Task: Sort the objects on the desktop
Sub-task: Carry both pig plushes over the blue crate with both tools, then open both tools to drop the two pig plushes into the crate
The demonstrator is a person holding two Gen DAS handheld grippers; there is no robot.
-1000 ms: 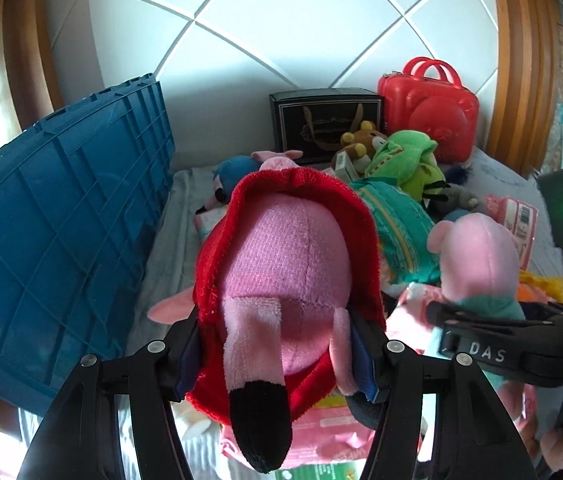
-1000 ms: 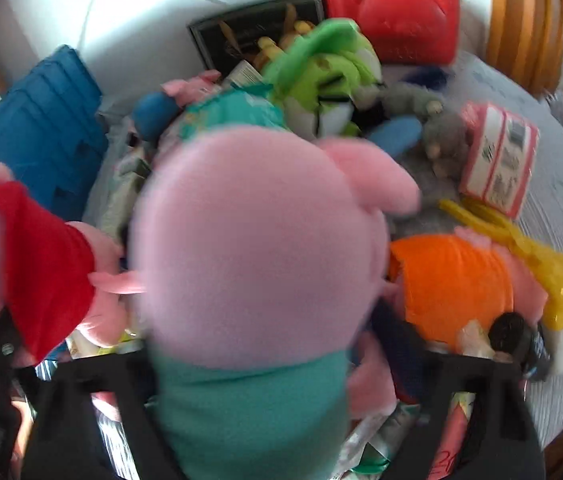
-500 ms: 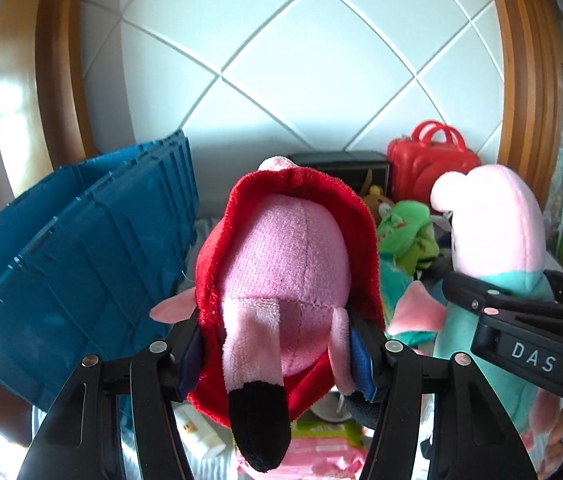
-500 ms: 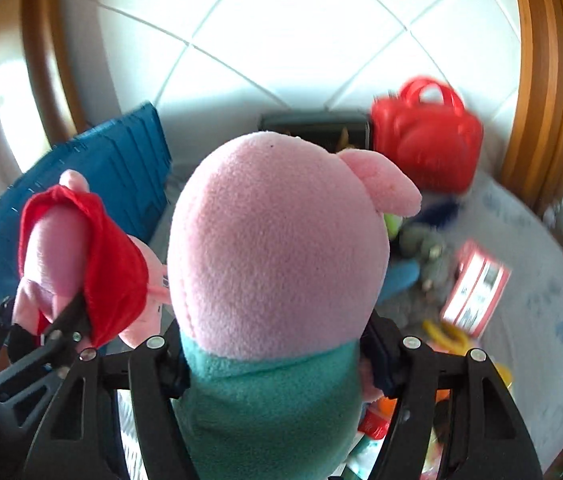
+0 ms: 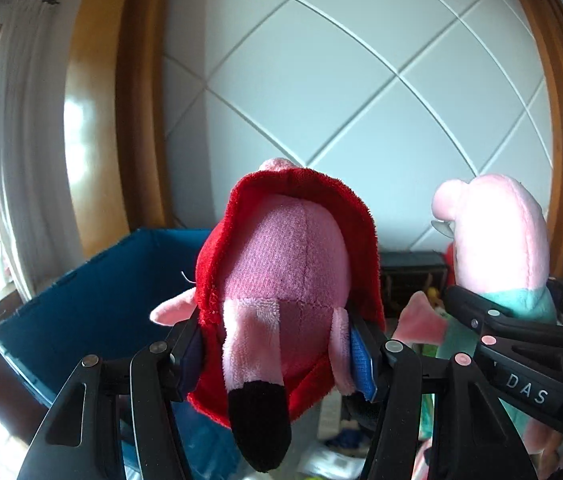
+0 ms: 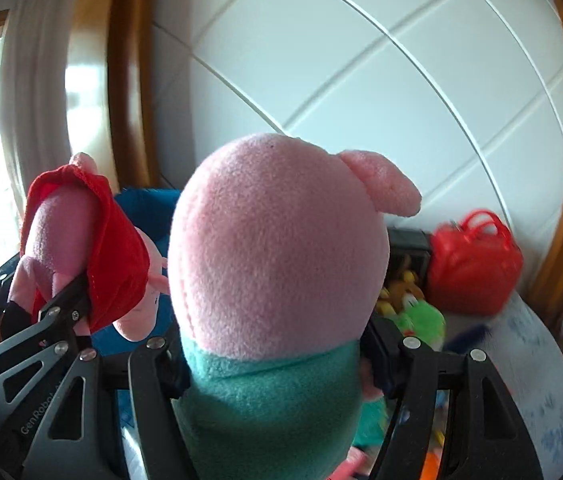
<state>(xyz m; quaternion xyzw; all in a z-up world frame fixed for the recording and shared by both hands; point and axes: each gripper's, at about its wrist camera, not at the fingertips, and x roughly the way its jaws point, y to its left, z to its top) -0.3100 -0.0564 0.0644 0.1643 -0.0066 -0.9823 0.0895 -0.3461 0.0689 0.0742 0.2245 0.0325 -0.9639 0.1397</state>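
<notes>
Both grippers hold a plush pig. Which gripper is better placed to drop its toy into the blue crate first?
Probably left. The left gripper, shut on the red-dressed pig, sits right beside the blue crate. The right gripper, with the teal-dressed pig, is farther from it.

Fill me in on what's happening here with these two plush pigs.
A person is sorting toys with two handheld grippers. The left gripper is shut on the red-dress pig, and the right gripper is shut on the teal-shirt pig. Both pigs are held up side by side in the air, with the blue crate open just beyond them to the left. More toys and a red case lie on the table to the right.
</notes>
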